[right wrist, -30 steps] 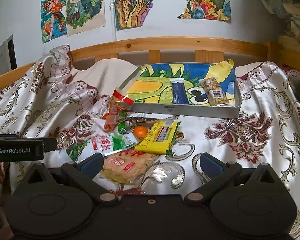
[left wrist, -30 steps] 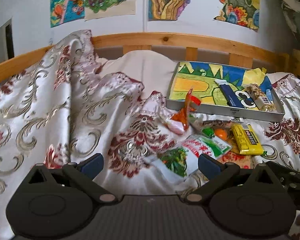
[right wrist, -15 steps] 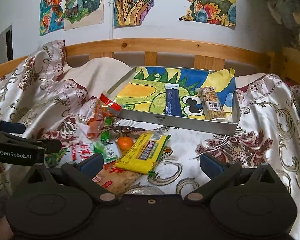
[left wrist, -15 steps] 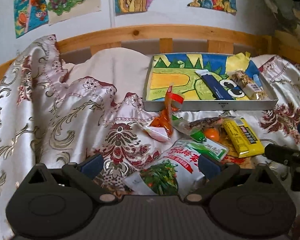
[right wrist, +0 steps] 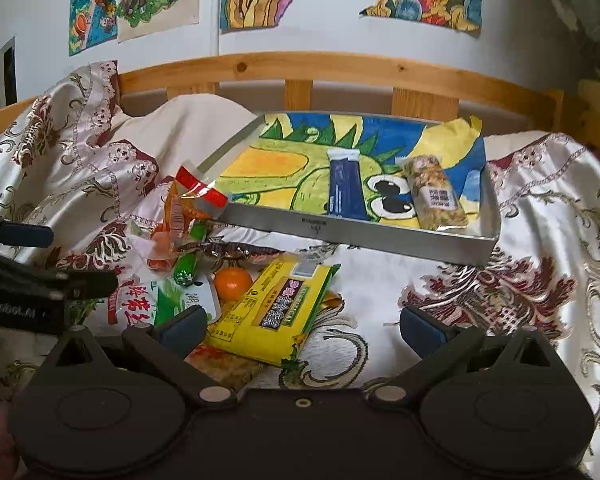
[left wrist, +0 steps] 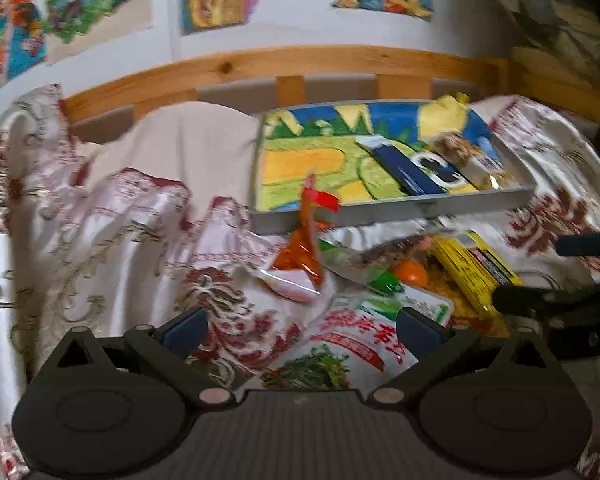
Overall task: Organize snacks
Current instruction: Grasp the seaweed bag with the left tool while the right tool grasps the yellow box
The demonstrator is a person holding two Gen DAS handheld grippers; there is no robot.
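Both grippers hover wide open, gripping nothing. Left gripper (left wrist: 300,326): one green-and-white pouch (left wrist: 352,344) with red lettering lies between its fingers. Right gripper (right wrist: 302,326): one yellow packet (right wrist: 272,308) sits by its left finger (right wrist: 180,326), one orange candy (right wrist: 233,283) beyond. Ahead, one tray (right wrist: 356,232) holds two bars: blue (right wrist: 345,188), granola (right wrist: 434,196). "Robot.AI" shows on the left gripper's body.

Bedspread (right wrist: 540,208): cream satin, maroon and gold scrollwork. Tray (right wrist: 356,232): grey rim, lining a green, yellow and blue cartoon drawing. Ahead of right gripper (right wrist: 300,326): yellow packet (right wrist: 272,312), orange fruit (right wrist: 232,284). Gripper pads (right wrist: 180,328): blue.
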